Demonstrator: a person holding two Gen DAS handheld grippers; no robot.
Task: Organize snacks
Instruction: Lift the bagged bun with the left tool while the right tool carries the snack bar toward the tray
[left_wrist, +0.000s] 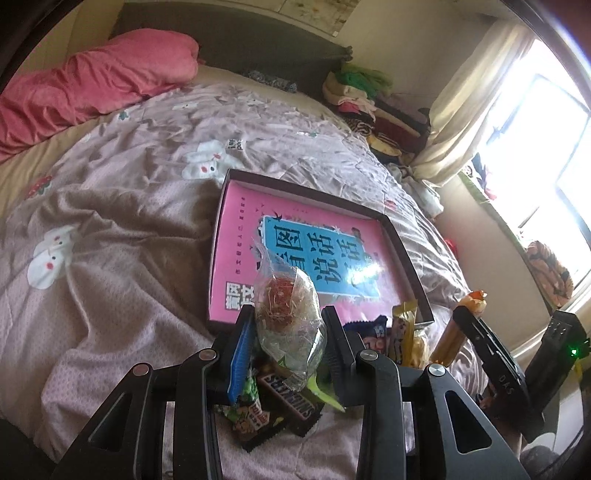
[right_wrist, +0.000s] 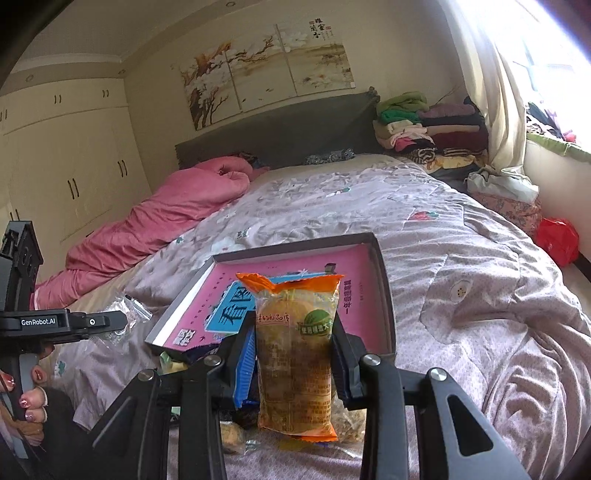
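My left gripper (left_wrist: 287, 317) is shut on a clear bag with a red-and-straw-coloured snack (left_wrist: 290, 321), held above a pile of snacks on the bed: a Snickers bar (left_wrist: 291, 400), a green packet (left_wrist: 245, 402) and yellow packets (left_wrist: 404, 332). My right gripper (right_wrist: 293, 332) is shut on an orange-wrapped cake packet (right_wrist: 297, 354), held upright over more loose snacks (right_wrist: 236, 435). A shallow dark box (left_wrist: 406, 254) with a pink book inside lies just beyond both grippers; it also shows in the right wrist view (right_wrist: 384, 280). The right gripper with its orange packet shows at the left view's right edge (left_wrist: 469, 314).
The bed has a crumpled lilac quilt (left_wrist: 129, 229). A pink duvet (left_wrist: 92, 85) lies at its far left by the headboard. Folded clothes (right_wrist: 424, 129) are stacked at the far right corner. A red bag (right_wrist: 557, 240) sits by the window side. The left gripper's body (right_wrist: 55, 323) shows at left.
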